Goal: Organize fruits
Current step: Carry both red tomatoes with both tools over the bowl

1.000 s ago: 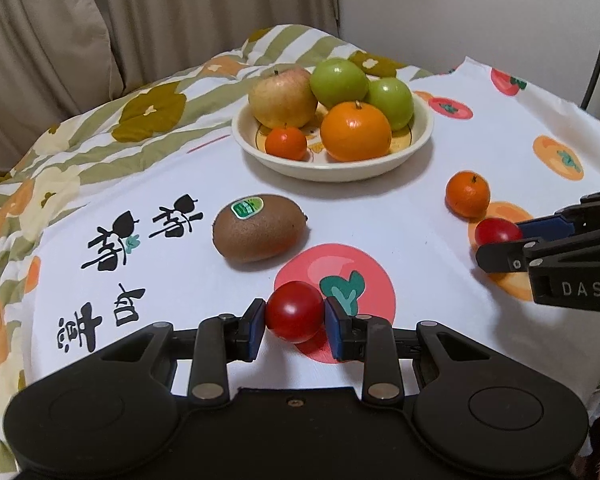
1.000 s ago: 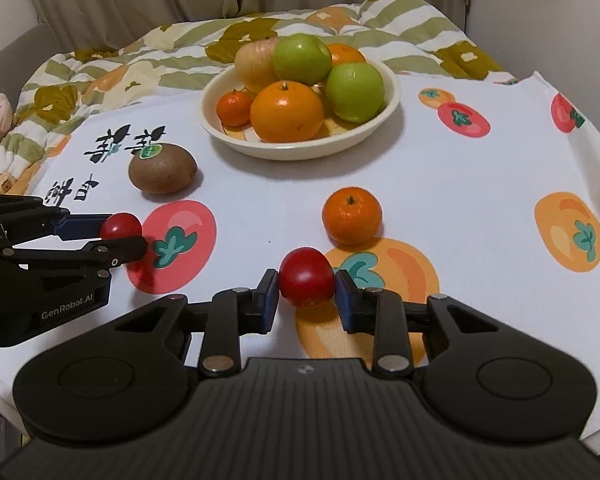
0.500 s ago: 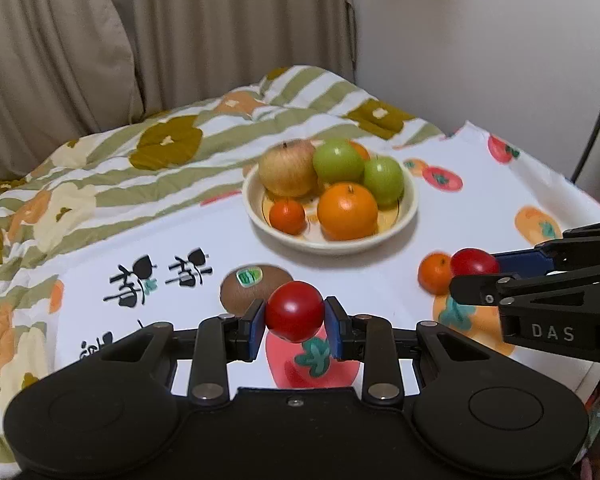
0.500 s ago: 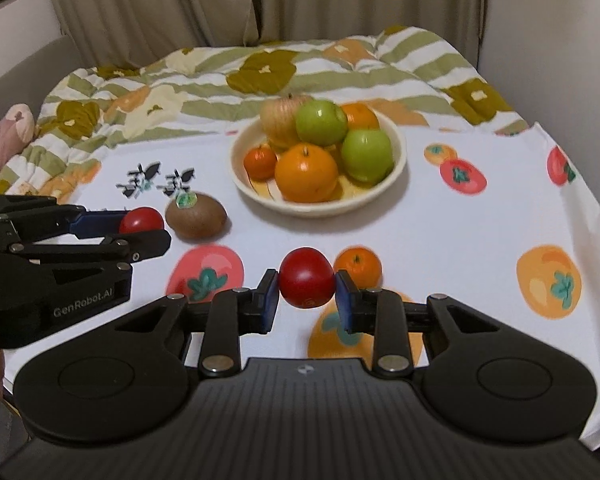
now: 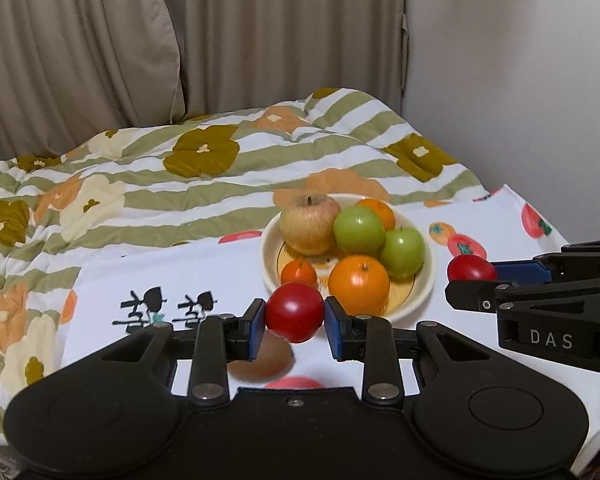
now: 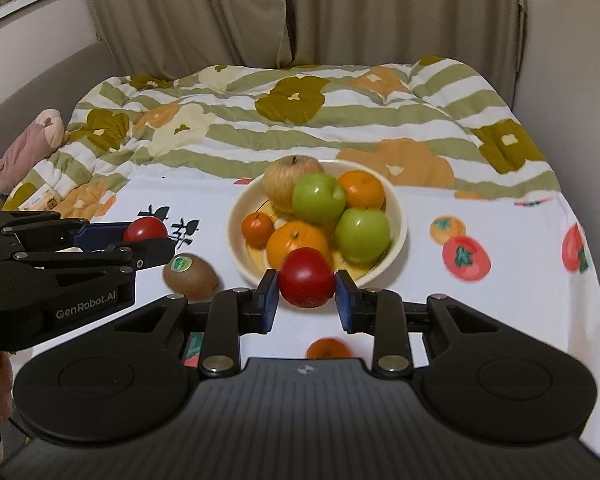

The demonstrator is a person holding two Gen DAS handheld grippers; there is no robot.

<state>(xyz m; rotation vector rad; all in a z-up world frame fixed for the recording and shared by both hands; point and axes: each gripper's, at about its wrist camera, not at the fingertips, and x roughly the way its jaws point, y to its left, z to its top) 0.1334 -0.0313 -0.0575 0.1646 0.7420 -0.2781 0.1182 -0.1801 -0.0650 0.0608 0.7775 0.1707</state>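
Beige curtains (image 6: 204, 12) back fruit-print cloth (image 6: 500, 248) over striped quilt (image 6: 300, 120).

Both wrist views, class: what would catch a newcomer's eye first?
Each gripper pinches a red tomato: the left gripper holds the left tomato, the right gripper the right tomato. Beyond them sits a cream bowl piled with apples and oranges, a kiwi lying at its left.

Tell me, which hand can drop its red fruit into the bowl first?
Probably right. The right gripper holds its tomato facing the bowl squarely; the left gripper sits off toward the kiwi side.
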